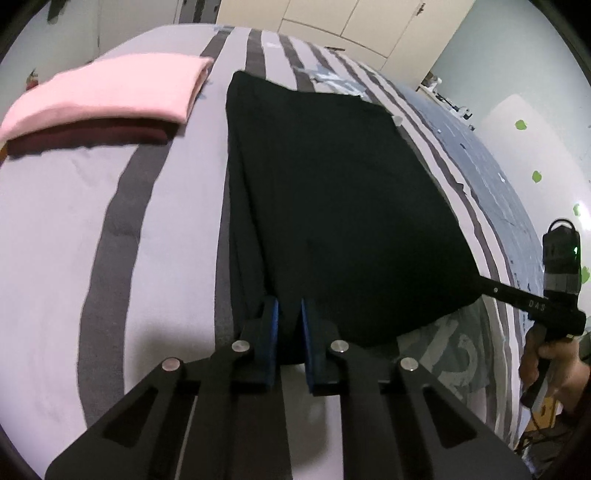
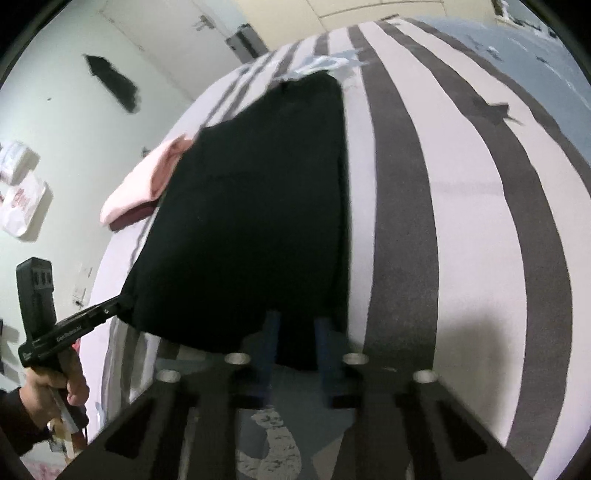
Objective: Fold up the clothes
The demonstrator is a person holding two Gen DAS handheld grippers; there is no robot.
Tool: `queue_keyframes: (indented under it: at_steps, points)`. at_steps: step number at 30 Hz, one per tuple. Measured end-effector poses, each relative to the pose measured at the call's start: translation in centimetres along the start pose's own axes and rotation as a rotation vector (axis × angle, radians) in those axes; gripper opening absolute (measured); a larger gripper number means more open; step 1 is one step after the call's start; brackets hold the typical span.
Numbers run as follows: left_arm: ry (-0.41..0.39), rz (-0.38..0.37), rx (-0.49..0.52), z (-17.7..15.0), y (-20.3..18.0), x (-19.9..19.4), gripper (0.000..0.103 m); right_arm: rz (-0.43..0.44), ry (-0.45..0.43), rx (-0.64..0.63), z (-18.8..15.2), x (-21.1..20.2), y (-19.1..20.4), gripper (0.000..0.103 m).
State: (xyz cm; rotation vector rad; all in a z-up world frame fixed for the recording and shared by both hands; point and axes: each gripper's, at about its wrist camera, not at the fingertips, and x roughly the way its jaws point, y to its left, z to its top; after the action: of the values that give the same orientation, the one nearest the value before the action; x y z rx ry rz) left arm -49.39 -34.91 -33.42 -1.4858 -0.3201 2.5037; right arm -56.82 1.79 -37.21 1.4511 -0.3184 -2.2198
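A black garment [image 1: 325, 184] lies flat and lengthwise on the striped bed [image 1: 55, 240], its near edge lifted a little. My left gripper [image 1: 289, 314] is shut on the near left corner of that edge, with black cloth pinched between its blue pads [image 1: 272, 332]. My right gripper [image 1: 480, 282] is clamped on the near right corner. In the right wrist view the black garment [image 2: 258, 203] runs away from my right gripper [image 2: 295, 328], and the left gripper [image 2: 123, 301] bites the far corner of the same edge. The edge sags between the two grips.
A folded pink garment [image 1: 107, 92] sits on a folded maroon one [image 1: 92, 140] at the far left of the bed. A grey printed cloth [image 1: 454, 350] lies under the near edge. A person's hand [image 1: 561, 365] holds the right tool. Cupboards [image 1: 332, 26] stand behind the bed.
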Motion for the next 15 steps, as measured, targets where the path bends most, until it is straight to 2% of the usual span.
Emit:
queue_keyframes:
  at_steps: [5, 10, 13, 15]
  points:
    - [0.015, 0.004, 0.021, -0.5, 0.1, 0.3, 0.008, -0.015, 0.038, -0.028, -0.7, 0.1, 0.3, 0.006]
    - [0.023, 0.031, 0.024, -1.4, 0.1, 1.3, 0.010, -0.072, 0.047, 0.014, -1.9, 0.9, -1.1, 0.007]
    - [0.015, 0.086, 0.064, -1.4, -0.7, 1.1, 0.016, -0.084, 0.037, 0.014, -1.9, 0.6, -1.0, 0.012]
    - [0.013, 0.115, 0.050, -1.3, -0.8, 0.6, 0.030, -0.108, 0.029, -0.004, -1.7, 0.1, -0.6, 0.015]
